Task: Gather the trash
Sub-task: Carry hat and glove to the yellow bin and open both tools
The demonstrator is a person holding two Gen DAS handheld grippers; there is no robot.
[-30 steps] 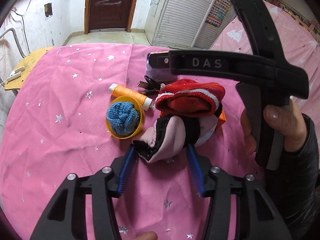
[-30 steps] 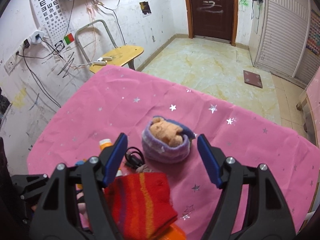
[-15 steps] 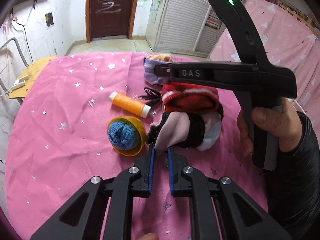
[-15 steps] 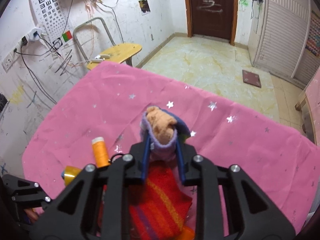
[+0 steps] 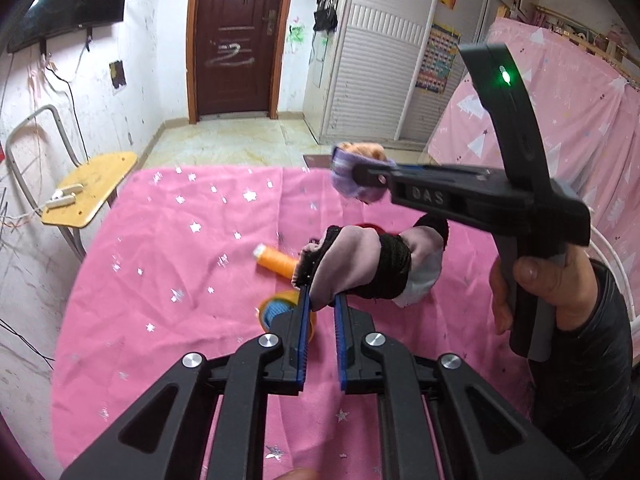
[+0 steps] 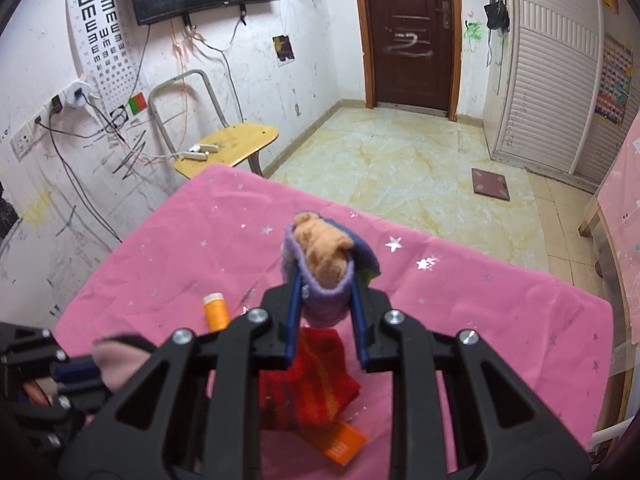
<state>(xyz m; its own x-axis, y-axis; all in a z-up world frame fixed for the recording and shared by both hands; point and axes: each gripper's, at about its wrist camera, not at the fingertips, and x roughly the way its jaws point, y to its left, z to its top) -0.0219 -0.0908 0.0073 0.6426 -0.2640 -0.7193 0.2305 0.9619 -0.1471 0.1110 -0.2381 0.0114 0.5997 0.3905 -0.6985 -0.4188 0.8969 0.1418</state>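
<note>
Counter (image 6: 500, 312) under a pink star cloth; landmark for everything below. Its far edge drops to bare tiled floor (image 6: 400, 168), open all the way to the door (image 6: 408, 32). At its far-left corner a yellow chair (image 6: 236, 140) sits just beside the edge, wall cables behind it. On the right a wardrobe (image 5: 384, 72) and a pink-draped frame (image 5: 560, 128) stand near the counter's right side, so less room there. Most of the counter's left and far half is bare cloth. Left hand-held gripper (image 5: 320, 300) is clenched on a pink-and-black glove (image 5: 360, 264), held clear above the counter's middle; the glove sticks out forward and right from the pads. Right hand-held gripper (image 6: 324, 284) is clamped on a purple knit pouch (image 6: 324, 300) with a tan plush toy (image 6: 320, 248) inside, lifted above the counter toward its far side, pads pressing both flanks of the pouch. In the left view the right tool crosses above the glove, the person's hand (image 5: 536, 280) on its grip, over the counter's right side. Lying on the counter: orange thread spool (image 5: 276, 260) near the middle, yellow cup with a blue knit ball (image 5: 276, 308) just nearer than it, partly hidden by the left fingers (image 5: 300, 320); red striped sock (image 6: 308, 380) under the right hand-held gripper, orange card (image 6: 344, 444) poking out at the sock's near edge.
</note>
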